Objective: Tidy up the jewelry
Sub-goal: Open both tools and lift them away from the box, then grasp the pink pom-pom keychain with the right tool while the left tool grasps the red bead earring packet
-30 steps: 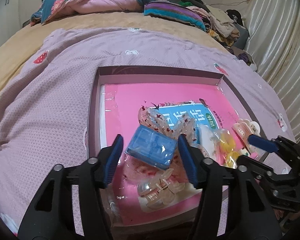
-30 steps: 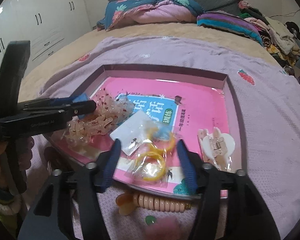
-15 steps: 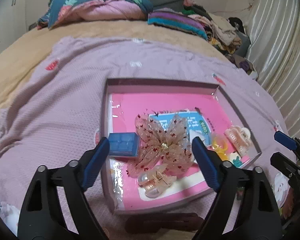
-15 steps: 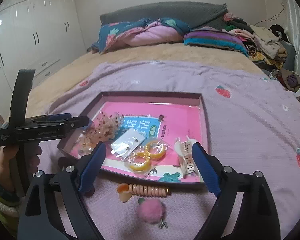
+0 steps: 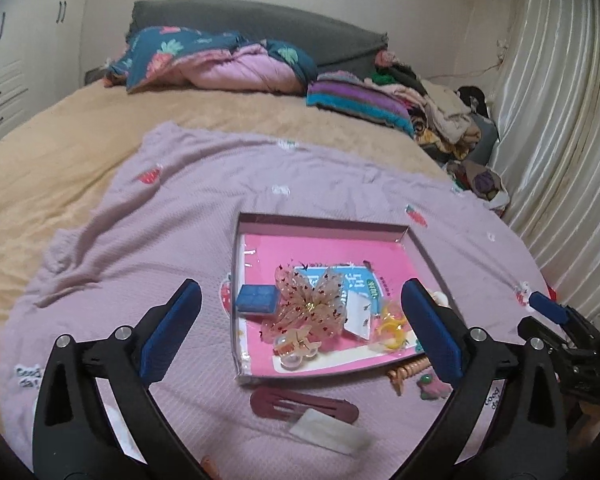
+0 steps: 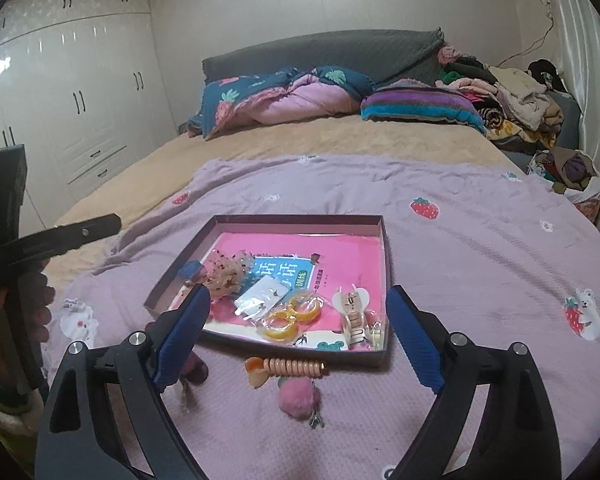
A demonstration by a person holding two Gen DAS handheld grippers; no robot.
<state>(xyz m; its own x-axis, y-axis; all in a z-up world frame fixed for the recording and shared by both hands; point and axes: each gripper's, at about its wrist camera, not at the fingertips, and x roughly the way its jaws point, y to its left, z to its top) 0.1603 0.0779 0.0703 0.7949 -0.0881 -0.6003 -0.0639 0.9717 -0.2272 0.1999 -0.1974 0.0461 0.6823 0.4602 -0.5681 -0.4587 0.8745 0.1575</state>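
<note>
A shallow box tray [image 5: 320, 222] [image 6: 300, 218] with a pink liner lies on the lilac blanket. In it are a small blue box [image 5: 256, 300], a sheer butterfly bow [image 5: 312, 308], an earring card [image 6: 262, 296], bagged yellow rings [image 6: 296, 314] and a pale claw clip [image 6: 354, 312]. My left gripper [image 5: 300, 294] hovers above the tray's near edge, its jaws opening with nothing between them. My right gripper [image 6: 298, 296] hangs over the near rim, its jaws also opening and empty. In front of the tray lie a dark red snap clip [image 5: 304, 404], a peach spiral tie [image 6: 290, 368] and a pink pompom [image 6: 298, 398].
The blanket covers a bed with a tan cover [image 5: 80, 140]. Quilts [image 6: 284, 96] and a clothes pile [image 6: 516, 100] sit at the head. A curtain [image 5: 560, 120] hangs right; a white wardrobe [image 6: 80, 100] stands left. A hand [image 6: 40, 312] holds the left gripper.
Both grippers drew back and up from the tray while their jaws widened. The left one let go of the blue box, which now lies in the tray. The right one left the yellow rings.
</note>
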